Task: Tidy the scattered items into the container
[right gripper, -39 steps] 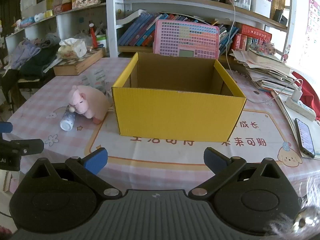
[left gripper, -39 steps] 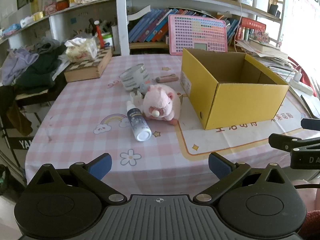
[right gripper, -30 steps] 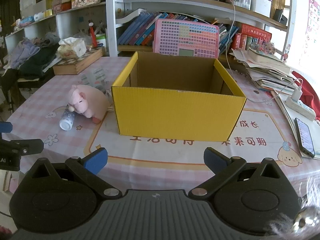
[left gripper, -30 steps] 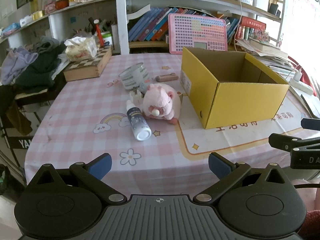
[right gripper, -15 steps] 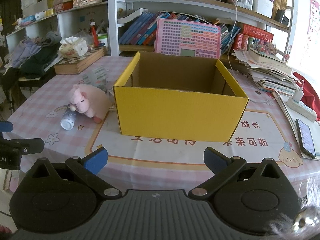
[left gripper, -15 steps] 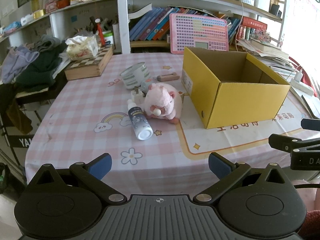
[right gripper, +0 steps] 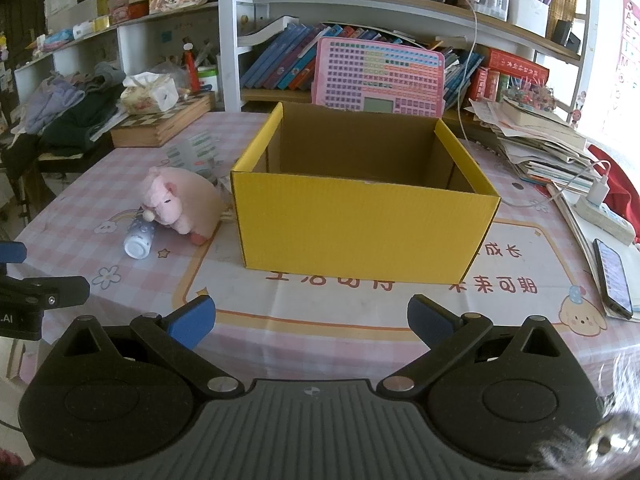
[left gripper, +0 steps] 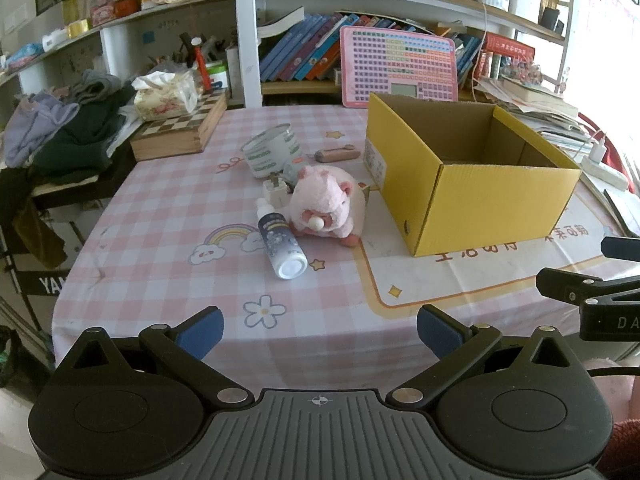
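Waiting on the pink checked tablecloth [left gripper: 160, 216] beside the open yellow cardboard box [left gripper: 480, 208], whose visible interior looks bare, are the pink plush pig [left gripper: 326, 206], white spray bottle [left gripper: 282, 250], tape roll [left gripper: 272, 152] and small plug [left gripper: 275, 194]. Left gripper [left gripper: 320, 330] and right gripper [right gripper: 311, 320] both hover spread and unloaded; nothing seems packed yet.

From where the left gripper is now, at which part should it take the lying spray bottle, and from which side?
Probably take the spray bottle across the middle of its body, coming down from above with the open left gripper. It lies flat, base toward the camera, so the round sides face left and right. The pink plush toy sits close against its far right side, so grip nearer the base end.
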### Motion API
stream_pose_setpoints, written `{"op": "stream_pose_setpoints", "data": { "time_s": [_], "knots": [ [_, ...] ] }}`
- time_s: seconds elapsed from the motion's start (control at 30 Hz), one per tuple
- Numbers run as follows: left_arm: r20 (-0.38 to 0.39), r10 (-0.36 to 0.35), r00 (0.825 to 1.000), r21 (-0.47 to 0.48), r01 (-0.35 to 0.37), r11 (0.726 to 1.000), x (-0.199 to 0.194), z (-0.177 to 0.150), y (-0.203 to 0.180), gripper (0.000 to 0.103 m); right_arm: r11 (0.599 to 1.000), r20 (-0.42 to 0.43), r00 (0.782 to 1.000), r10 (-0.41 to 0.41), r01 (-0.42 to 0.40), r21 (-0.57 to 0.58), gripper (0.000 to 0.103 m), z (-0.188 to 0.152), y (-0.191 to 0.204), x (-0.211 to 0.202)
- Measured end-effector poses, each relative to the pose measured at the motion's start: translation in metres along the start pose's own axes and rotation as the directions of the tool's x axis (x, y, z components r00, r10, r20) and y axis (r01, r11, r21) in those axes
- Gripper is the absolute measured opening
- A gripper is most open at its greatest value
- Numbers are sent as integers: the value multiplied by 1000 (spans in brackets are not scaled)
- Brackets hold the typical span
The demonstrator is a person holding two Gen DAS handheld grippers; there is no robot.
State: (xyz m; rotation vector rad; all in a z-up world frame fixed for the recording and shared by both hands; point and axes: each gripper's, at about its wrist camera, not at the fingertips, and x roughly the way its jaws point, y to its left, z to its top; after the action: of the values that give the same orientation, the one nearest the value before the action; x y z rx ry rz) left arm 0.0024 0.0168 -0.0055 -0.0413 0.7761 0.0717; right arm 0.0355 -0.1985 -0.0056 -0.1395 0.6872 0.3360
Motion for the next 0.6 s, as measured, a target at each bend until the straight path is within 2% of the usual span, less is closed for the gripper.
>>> {"op": "stream_pose_setpoints", "data": {
  "time_s": [0.6],
  "knots": [
    [-11,10,1000,-7,-10,1000,1,-2,3,103,1000,-4,1000,8,-9,-25,103,0,7,1]
  ]
}}
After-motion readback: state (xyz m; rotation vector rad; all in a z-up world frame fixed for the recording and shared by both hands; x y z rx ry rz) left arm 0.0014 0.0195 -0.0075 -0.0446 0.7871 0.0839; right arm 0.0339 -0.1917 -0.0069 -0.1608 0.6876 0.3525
